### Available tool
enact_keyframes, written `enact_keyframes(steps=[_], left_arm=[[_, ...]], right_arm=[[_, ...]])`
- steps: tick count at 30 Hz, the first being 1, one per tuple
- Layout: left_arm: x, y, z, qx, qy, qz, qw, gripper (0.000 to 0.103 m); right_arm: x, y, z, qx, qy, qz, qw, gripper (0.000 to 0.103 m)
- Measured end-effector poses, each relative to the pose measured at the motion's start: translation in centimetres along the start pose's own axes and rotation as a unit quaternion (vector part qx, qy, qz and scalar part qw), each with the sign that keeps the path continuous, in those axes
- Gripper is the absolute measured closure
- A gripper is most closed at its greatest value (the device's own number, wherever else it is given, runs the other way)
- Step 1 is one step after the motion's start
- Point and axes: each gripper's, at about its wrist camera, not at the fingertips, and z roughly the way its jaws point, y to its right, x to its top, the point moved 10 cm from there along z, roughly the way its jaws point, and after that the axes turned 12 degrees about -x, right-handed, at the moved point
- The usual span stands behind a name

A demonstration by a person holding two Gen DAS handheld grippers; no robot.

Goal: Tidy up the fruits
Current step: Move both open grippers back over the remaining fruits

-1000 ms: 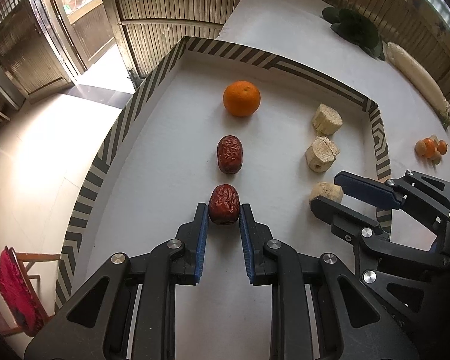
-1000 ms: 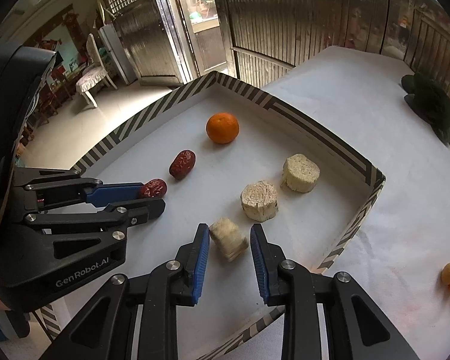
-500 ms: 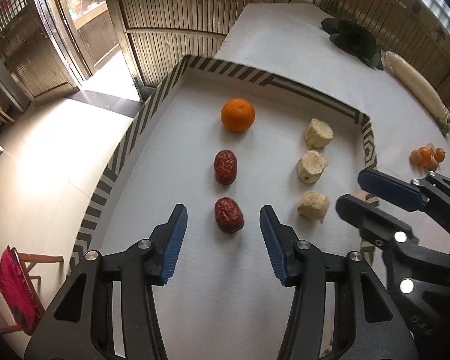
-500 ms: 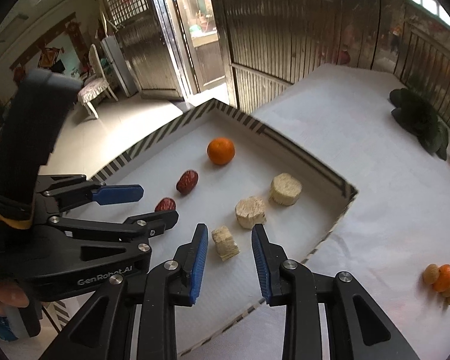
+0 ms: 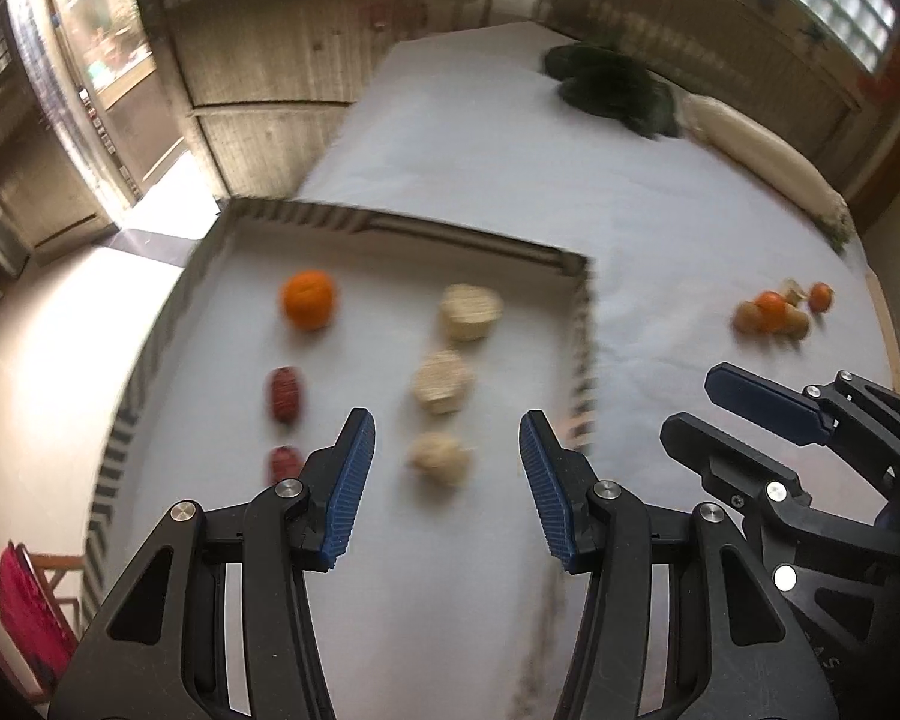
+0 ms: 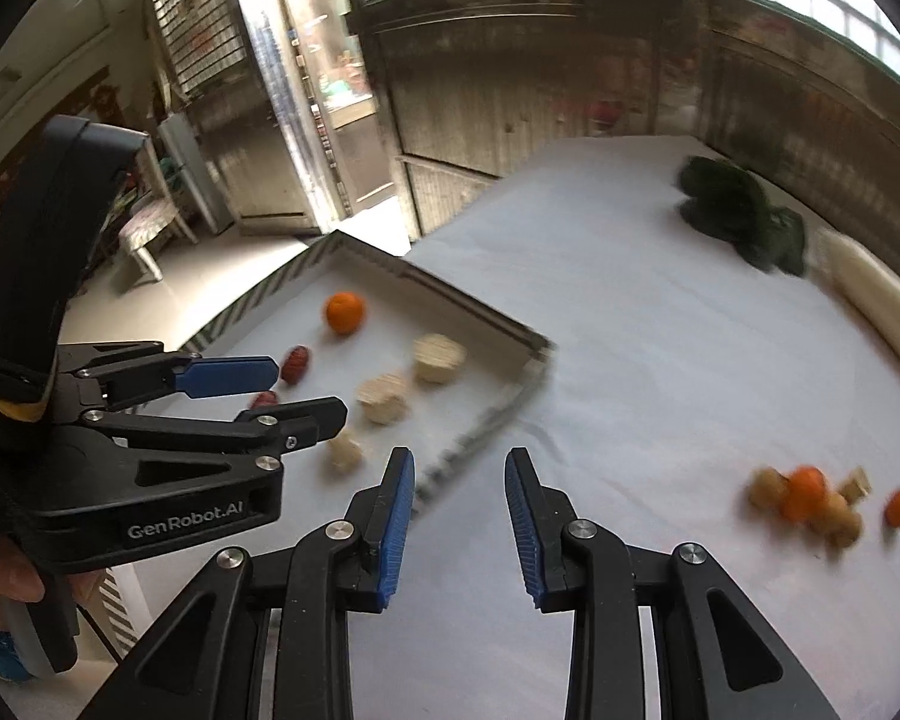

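Observation:
A shallow tray with a striped rim [image 5: 582, 324] holds an orange [image 5: 308, 299], two red dates [image 5: 285, 394] one behind the other, and three pale cut chunks [image 5: 442, 381] in a row. My left gripper [image 5: 445, 417] hovers open above the tray's near right part, nothing between its blue pads. To its right, over the white tabletop outside the tray, my right gripper [image 6: 459, 456] has its jaws apart and empty. A loose cluster of small orange and brown fruits [image 6: 804, 495] lies on the table further right. Both views are motion-blurred.
Dark green leafy vegetables [image 5: 612, 84] and a long white radish [image 5: 762, 162] lie at the table's far side. The tray sits at the table's left edge, with floor and a red chair [image 5: 24, 612] beyond. A hand [image 6: 6, 576] holds the left gripper's handle.
The left jaws opened and let go of the near date, which stays in the tray. Both grippers rose and drew back to the right; the right one left the nearest pale chunk behind.

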Motion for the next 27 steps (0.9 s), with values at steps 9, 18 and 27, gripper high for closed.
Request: enact_keyframes(steps=[9, 18, 27], left_arm=[[0.8, 7.3, 2.4, -0.034, -0.019, 0.045, 0.9982, 0.053], [1.3, 14.0, 5.9, -0.076, -0.045, 0.082, 0.9927, 0.053], [2.6, 17.9, 10.2, -0.100, -0.064, 0.121, 0.9855, 0.053]], right_arm=[[-3.3, 7.5, -1.6, -0.042, -0.008, 0.056, 0.998, 0.073], [-7.8, 15.0, -2.3, -0.079, -0.034, 0.120, 0.989, 0.072], [-9.6, 18.9, -2.3, -0.090, -0.040, 0.151, 0.984, 0.072]])
